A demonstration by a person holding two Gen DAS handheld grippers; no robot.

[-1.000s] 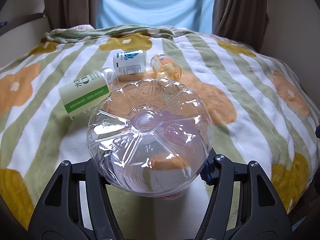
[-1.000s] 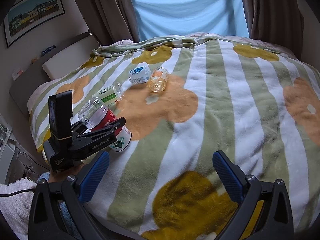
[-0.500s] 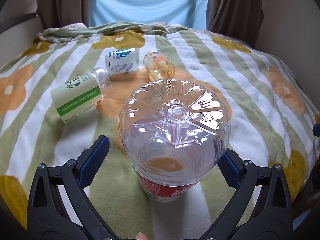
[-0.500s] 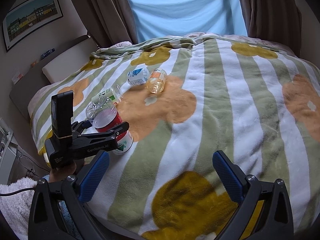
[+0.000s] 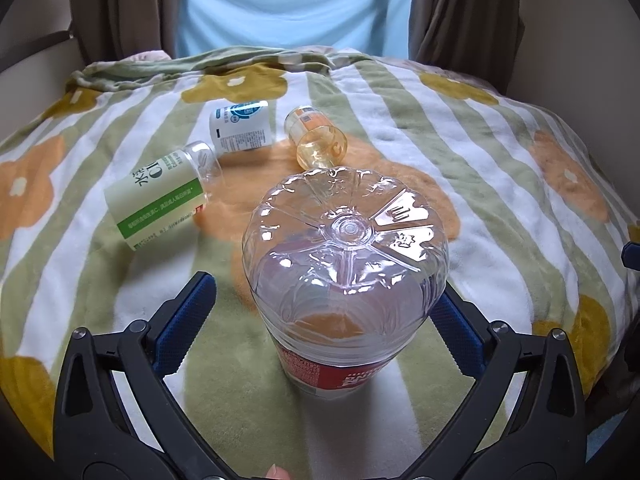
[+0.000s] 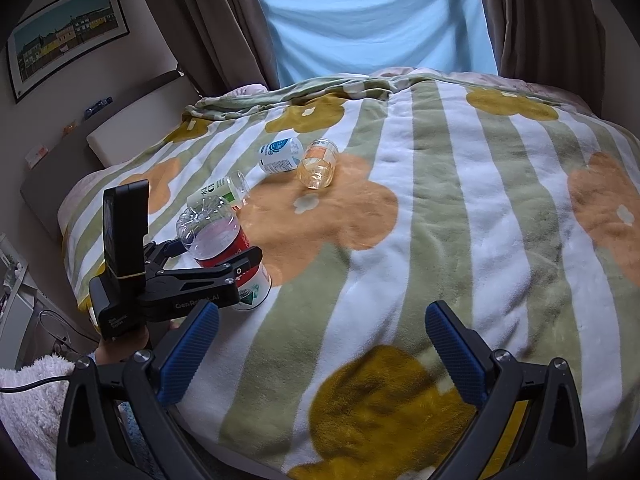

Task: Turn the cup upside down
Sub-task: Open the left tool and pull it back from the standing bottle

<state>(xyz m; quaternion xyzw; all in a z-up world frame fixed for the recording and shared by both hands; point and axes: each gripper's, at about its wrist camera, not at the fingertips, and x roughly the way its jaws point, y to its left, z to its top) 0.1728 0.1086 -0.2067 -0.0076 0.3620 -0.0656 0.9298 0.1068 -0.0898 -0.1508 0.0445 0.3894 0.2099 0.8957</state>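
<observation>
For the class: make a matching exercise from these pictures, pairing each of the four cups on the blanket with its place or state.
Things:
1. red-label cup
2. green-label cup
3. blue-and-white cup
4. orange-label cup

States:
A. lies farthest left
B. amber-tinted, on its side
C. stands base up inside the open left claw
D. lies between the green-label and orange-label cups

Pairs: 1-C, 2-A, 3-D, 4-B

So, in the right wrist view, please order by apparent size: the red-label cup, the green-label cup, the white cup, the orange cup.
1. red-label cup, though it is nearest the camera
2. green-label cup, partly hidden
3. and 4. white cup and orange cup look alike; I would not rank them.
</observation>
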